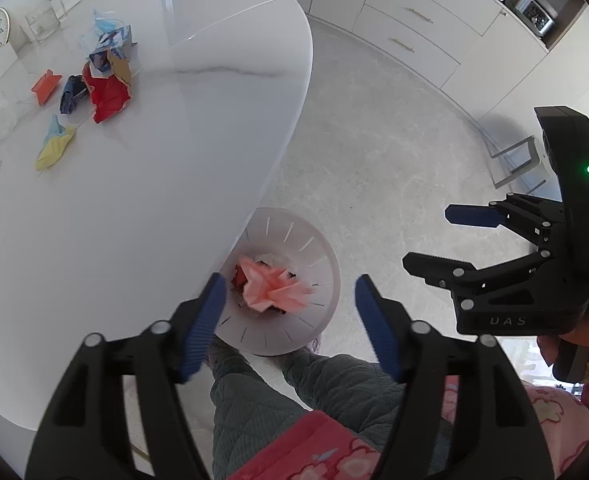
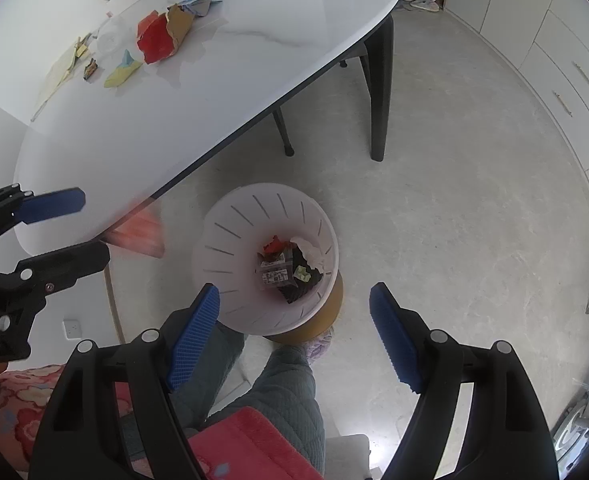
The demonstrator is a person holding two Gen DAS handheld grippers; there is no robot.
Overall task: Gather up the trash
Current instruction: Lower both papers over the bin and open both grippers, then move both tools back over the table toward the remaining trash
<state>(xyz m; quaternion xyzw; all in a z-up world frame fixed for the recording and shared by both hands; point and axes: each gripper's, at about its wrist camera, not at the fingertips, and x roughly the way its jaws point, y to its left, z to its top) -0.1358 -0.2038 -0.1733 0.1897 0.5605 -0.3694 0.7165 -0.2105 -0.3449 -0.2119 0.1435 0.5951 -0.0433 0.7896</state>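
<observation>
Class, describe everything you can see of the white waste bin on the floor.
The waste bin is round, white and looks plastic, its flared wall cut with thin slits. It stands upright on the pale floor beside the table edge, near the person's feet. An orange-brown band shows at its base. Inside lie crumpled papers and wrappers. No gripper touches it.

Your left gripper [image 1: 290, 312] points down over the white bin [image 1: 294, 240] on the floor, its blue pads spread apart with nothing pressed between them. A blurred pink paper wad [image 1: 272, 288] sits in the bin's mouth. Your right gripper [image 1: 442, 240] hangs to the right, jaws apart and empty. On the white table [image 1: 174, 160], red crumpled paper [image 1: 110, 96] and other scraps lie.
</observation>
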